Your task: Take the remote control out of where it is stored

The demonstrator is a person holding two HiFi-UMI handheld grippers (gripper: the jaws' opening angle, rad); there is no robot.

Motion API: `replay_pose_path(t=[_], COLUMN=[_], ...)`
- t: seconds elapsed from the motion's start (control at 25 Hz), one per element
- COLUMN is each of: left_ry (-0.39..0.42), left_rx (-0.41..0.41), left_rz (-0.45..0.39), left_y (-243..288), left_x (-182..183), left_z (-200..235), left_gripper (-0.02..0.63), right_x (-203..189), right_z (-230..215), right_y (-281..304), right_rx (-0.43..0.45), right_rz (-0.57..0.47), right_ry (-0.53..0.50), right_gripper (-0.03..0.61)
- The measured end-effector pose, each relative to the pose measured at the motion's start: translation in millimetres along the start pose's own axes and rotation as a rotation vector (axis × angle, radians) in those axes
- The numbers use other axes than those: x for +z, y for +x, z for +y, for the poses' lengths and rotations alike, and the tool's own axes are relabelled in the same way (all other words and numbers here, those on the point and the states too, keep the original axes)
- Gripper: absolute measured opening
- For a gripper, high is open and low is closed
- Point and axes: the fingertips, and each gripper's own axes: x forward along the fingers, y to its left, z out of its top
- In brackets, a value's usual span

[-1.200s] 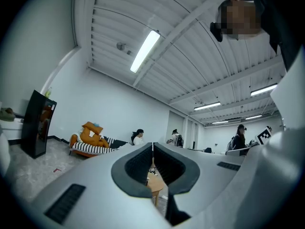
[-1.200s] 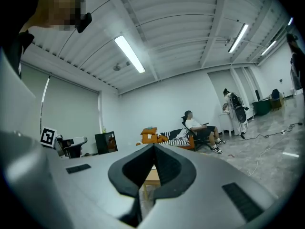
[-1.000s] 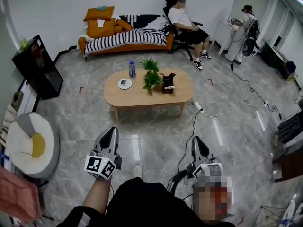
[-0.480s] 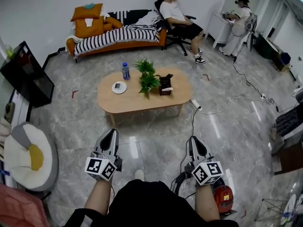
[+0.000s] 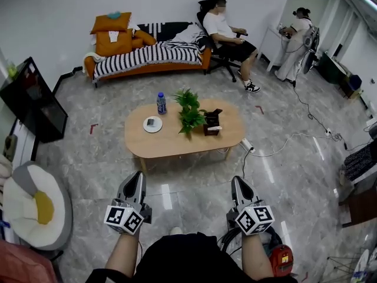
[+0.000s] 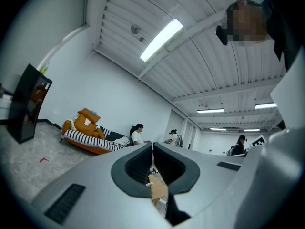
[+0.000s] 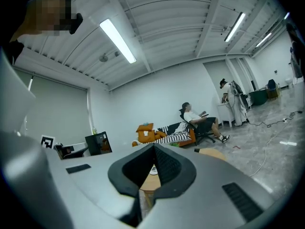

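Note:
An oval wooden coffee table (image 5: 177, 140) stands on the floor ahead of me. On it a dark storage box (image 5: 211, 121) sits next to a potted plant (image 5: 189, 108), with something pale at the box's front. No remote control is plainly visible. My left gripper (image 5: 134, 181) and right gripper (image 5: 238, 184) are held side by side over the floor, well short of the table. Both are shut with nothing between their jaws. The left gripper view shows shut jaws (image 6: 152, 149) aimed at the room, and so does the right gripper (image 7: 154, 149) in its own view.
A water bottle (image 5: 161, 103) and a white dish (image 5: 152, 124) are on the table. Behind it are an orange sofa (image 5: 147, 58), a seated person (image 5: 227, 31) and a standing person (image 5: 294, 40). A black cabinet (image 5: 29, 102) stands left. A cable (image 5: 283, 143) crosses the floor at right.
The table now sits lower and nearer in the head view. My right gripper has come fully into sight beside the left. Both stay shut.

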Motion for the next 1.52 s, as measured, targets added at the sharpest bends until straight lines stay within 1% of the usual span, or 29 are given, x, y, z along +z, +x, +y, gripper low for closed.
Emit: replay_pose_path(t=[0.08,0.12,0.28,0.4,0.56,0.72,0.92,1.12,1.24,1.36,1.4,1.52], left_ry=[-0.045,-0.049,-0.002,0.008,0.010,0.031,0.025,0.074,0.058,0.099,0.099,0.072], left_rx=[0.008,0.008,-0.004,0.000,0.017,0.035,0.065,0.087,0.101,0.101,0.104,0.121], left_rz=[-0.021,-0.023,0.012,0.031,0.036,0.036,0.023,0.038,0.035,0.051,0.054,0.059], left_y=[3.7,6.2,15.0,22.4,37.9,63.7,100.9,136.6,156.1,180.3,186.5,201.5], left_x=[-1.2,-2.1,-8.2,-13.6,-17.8,-11.8,-10.5,-5.8,-14.6,-11.3,-13.9,-30.6], left_z=[10.5,12.8,15.8,20.0,28.0,32.7,37.6,35.3,39.5,32.2,31.2,33.8], left_gripper=[0.015,0.015,0.015,0.015,0.015,0.015,0.015,0.015,0.015,0.015,0.015,0.015], right_x=[-4.5,-6.6,-13.0,-13.8,-12.1,2.1,16.7,32.2,37.5,39.4,39.6,40.2], right_z=[2.7,3.0,0.4,-7.5,-27.6,-48.3,-78.2,-101.8,-116.9,-133.8,-139.7,-157.8], right_y=[6.1,8.1,13.2,21.0,40.6,68.6,110.9,146.7,163.8,177.2,180.9,193.5], right_rx=[0.002,0.002,-0.009,-0.010,-0.015,-0.013,0.007,0.033,0.044,0.075,0.082,0.085], right_rz=[0.009,0.014,0.038,0.046,0.049,0.043,0.081,0.079,0.081,0.074,0.073,0.084], right_ry=[0.010,0.010,0.000,0.008,0.021,0.020,-0.016,-0.030,-0.037,-0.022,-0.017,-0.019], right_gripper=[0.006,0.006,0.006,0.006,0.006,0.006,0.006,0.006,0.006,0.006,0.006,0.006])
